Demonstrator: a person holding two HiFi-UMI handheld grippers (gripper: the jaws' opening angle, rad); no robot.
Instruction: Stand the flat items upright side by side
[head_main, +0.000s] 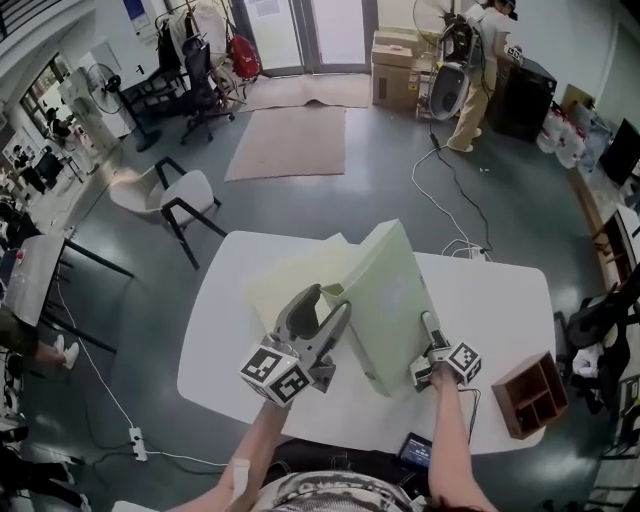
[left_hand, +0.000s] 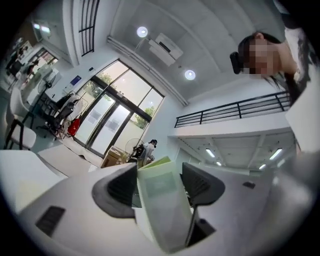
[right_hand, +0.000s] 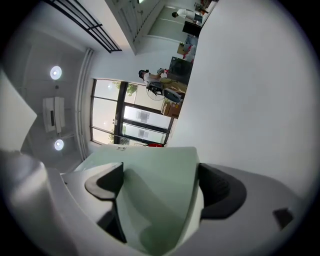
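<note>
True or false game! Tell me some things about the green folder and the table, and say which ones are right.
1. The green folder lies flat on the table. False: it is propped up, tilted.
2. A brown wooden box sits at the table's right end. True.
3. The right gripper is empty. False: the green folder is between its jaws.
4. Another pale folder lies flat on the table. True.
</note>
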